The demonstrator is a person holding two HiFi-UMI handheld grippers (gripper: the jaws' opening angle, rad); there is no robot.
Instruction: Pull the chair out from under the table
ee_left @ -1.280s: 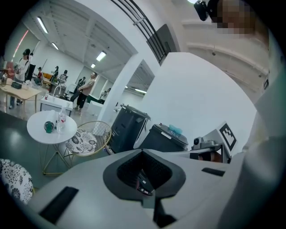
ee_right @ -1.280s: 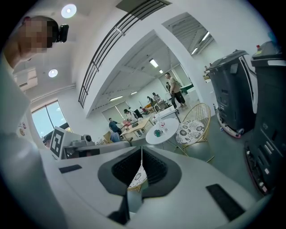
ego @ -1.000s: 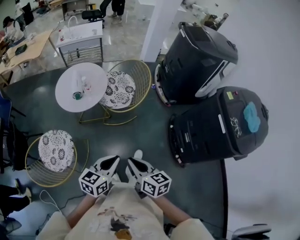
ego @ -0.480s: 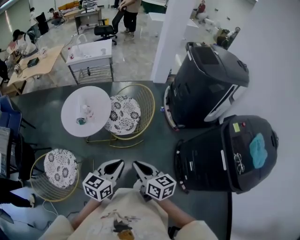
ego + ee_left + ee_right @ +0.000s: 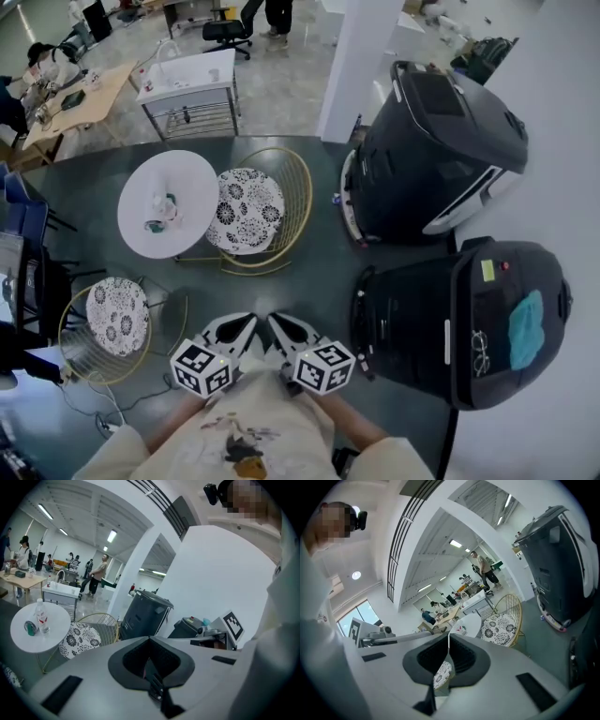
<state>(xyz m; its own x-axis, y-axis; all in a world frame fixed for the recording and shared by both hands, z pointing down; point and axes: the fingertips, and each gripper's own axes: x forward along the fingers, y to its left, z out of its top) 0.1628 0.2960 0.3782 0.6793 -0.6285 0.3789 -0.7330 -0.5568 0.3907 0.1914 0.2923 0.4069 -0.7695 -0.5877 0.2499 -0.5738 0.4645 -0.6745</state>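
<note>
On white table [image 5: 192,178]: bottle [image 5: 163,200] | gold chair [image 5: 300,199] beside: patterned cushion [image 5: 244,208]

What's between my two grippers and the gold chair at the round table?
Only bare dark floor, by the head view, separates the left gripper and right gripper from the gold chair. The second chair stands off to the left.

No lettering, brand or number can be read — too small.
</note>
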